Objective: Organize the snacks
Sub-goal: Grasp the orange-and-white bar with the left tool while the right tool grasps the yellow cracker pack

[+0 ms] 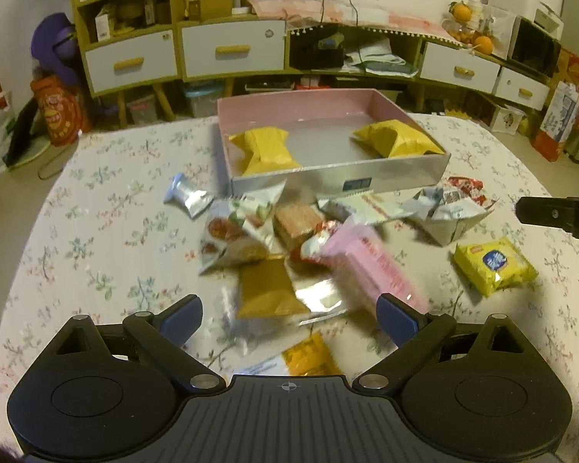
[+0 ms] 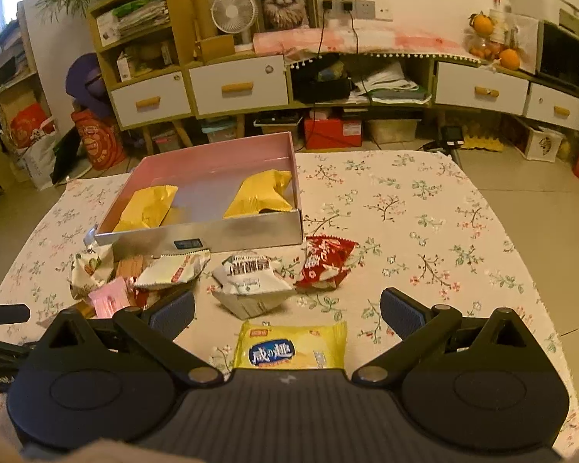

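Note:
A pink-lined box [image 1: 405, 173] [image 2: 251, 236] on the flowered tablecloth holds two yellow packets [image 1: 264, 150] [image 2: 264, 193]. Several loose snack packets lie in a heap in front of it. In the left wrist view my left gripper [image 1: 289, 318] is open above a mustard-yellow packet [image 1: 268, 289], beside a pink wrapper [image 1: 374, 266]. In the right wrist view my right gripper [image 2: 287, 316] is open over a yellow packet with a blue label [image 2: 291, 345] [image 1: 492, 264]. A white packet [image 2: 251, 279] and a red one [image 2: 324, 260] lie just beyond it.
A silver packet [image 1: 189, 195] lies apart on the left. Behind the table stands a long cabinet with white drawers [image 2: 237, 85], a fan [image 2: 233, 11] and oranges [image 2: 509, 58]. Bare cloth [image 2: 424, 212] spreads to the right of the box.

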`<state>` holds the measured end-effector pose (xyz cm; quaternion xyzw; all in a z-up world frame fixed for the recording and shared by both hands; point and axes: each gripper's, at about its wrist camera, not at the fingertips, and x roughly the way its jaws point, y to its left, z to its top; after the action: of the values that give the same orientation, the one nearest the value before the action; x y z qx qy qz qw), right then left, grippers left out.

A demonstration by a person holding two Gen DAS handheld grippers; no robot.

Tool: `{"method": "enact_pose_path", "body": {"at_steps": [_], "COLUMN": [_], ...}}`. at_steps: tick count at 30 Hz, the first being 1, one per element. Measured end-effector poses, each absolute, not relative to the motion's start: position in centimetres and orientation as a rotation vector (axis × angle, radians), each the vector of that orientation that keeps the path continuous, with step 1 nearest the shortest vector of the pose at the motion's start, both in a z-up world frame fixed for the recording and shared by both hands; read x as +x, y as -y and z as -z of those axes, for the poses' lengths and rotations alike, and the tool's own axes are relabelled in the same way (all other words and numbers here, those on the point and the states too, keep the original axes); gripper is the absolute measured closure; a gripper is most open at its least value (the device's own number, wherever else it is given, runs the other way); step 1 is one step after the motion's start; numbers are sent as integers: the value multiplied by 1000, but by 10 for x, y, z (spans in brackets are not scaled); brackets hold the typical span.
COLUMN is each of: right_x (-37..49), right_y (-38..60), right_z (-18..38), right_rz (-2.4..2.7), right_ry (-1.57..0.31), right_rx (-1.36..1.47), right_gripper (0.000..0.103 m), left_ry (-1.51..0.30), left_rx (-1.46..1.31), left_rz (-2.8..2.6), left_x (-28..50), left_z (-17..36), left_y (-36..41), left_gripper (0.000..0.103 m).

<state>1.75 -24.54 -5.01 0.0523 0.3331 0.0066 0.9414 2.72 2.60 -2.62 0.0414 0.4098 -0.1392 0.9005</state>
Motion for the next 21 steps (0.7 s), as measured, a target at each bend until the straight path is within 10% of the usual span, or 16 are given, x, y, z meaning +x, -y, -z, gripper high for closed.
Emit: {"method": "enact_pose_path", "body": {"at_steps": [21], "right_x": [-1], "right_y": [258], "right_z": [97], "right_rz": [-152], "right_ry": [-660], "right_rx": [-55], "right_gripper": [0], "left_ry": [-752], "left_rx": [184], "left_rz": [519], "left_x": [3], "left_z": [71], "left_y": [-60], "left_gripper": [5]}}
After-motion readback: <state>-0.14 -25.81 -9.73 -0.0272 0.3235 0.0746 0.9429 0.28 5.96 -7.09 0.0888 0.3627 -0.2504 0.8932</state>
